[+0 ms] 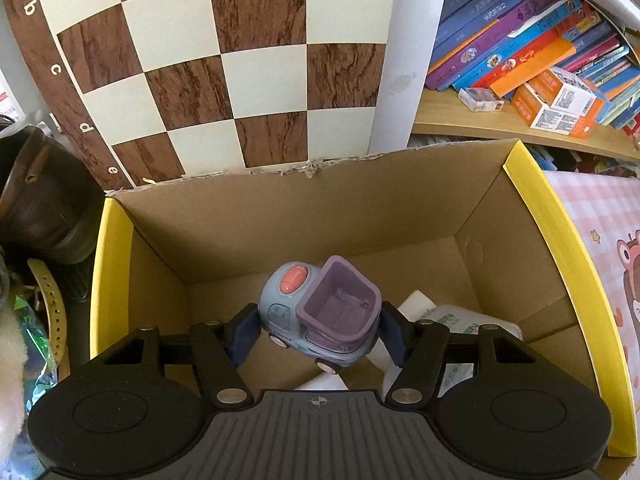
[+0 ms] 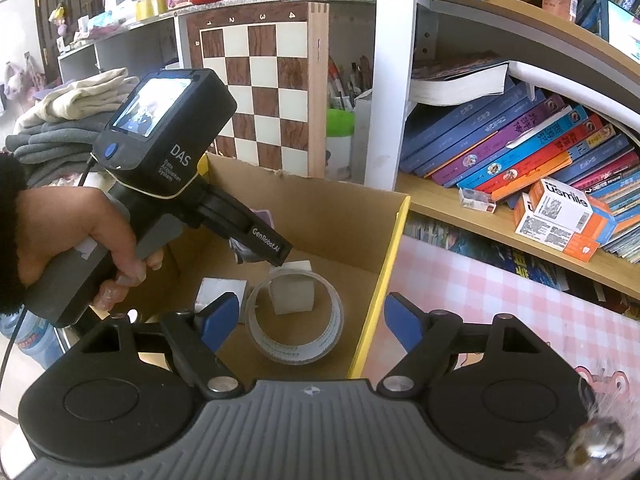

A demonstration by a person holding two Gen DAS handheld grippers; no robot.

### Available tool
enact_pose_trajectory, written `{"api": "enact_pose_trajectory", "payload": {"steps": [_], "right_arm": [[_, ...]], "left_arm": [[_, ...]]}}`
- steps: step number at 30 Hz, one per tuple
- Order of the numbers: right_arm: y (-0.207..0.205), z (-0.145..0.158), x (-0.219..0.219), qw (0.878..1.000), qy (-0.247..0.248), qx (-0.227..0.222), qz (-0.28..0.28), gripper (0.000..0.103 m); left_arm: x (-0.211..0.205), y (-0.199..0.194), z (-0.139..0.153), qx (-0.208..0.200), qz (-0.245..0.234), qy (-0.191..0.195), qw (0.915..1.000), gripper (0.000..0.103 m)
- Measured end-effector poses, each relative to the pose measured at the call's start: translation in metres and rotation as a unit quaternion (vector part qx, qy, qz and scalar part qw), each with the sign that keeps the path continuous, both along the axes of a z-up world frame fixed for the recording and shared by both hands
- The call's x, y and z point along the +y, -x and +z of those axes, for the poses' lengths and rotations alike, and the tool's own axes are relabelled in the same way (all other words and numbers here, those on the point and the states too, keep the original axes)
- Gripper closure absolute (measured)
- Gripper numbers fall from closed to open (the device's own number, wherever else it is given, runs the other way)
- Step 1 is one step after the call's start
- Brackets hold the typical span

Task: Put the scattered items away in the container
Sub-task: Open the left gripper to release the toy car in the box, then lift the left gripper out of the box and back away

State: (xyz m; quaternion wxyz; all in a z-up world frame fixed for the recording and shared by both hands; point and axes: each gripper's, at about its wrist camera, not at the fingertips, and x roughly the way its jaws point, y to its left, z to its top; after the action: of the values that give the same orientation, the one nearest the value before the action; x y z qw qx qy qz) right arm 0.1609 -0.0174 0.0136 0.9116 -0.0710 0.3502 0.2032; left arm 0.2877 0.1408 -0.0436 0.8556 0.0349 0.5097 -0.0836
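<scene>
In the left wrist view my left gripper (image 1: 320,330) is shut on a blue-grey toy truck (image 1: 316,312) with a purple bucket and holds it inside the open cardboard box (image 1: 280,216) with yellow rims. White packets (image 1: 452,320) lie on the box floor beneath it. In the right wrist view my right gripper (image 2: 310,322) is open and empty above the box's right rim (image 2: 384,276). A roll of clear tape (image 2: 296,320) and a small white block (image 2: 292,292) lie in the box. The left gripper's body (image 2: 168,168), held by a hand, reaches into the box.
A chessboard (image 1: 224,64) leans behind the box. A shelf of books (image 1: 532,52) and orange-white cartons (image 2: 560,216) is to the right. A pink checked cloth (image 2: 500,300) covers the surface right of the box. A brown bag (image 1: 44,196) and folded clothes (image 2: 64,120) are left.
</scene>
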Motion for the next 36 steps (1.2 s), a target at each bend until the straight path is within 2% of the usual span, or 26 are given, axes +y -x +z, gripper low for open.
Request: {"api": "enact_pose_trajectory", "payload": {"steps": [15, 20, 27, 36], "right_arm": [[0.003, 0.001, 0.002, 1.0, 0.004, 0.002, 0.001, 0.024], [0.005, 0.003, 0.001, 1.0, 0.004, 0.0, -0.001, 0.024], [0.012, 0.005, 0.001, 1.0, 0.005, -0.004, -0.001, 0.023], [0.024, 0.008, -0.003, 1.0, 0.009, -0.013, -0.019, 0.017]], "left_arm": [[-0.006, -0.002, -0.001, -0.007, -0.002, -0.005, 1.0, 0.036], [-0.008, 0.005, 0.005, -0.019, -0.007, -0.015, 0.9997, 0.036], [-0.008, 0.019, 0.014, -0.033, -0.003, -0.009, 0.9994, 0.035], [-0.007, 0.054, 0.031, -0.086, 0.006, -0.054, 0.9948, 0.02]]}}
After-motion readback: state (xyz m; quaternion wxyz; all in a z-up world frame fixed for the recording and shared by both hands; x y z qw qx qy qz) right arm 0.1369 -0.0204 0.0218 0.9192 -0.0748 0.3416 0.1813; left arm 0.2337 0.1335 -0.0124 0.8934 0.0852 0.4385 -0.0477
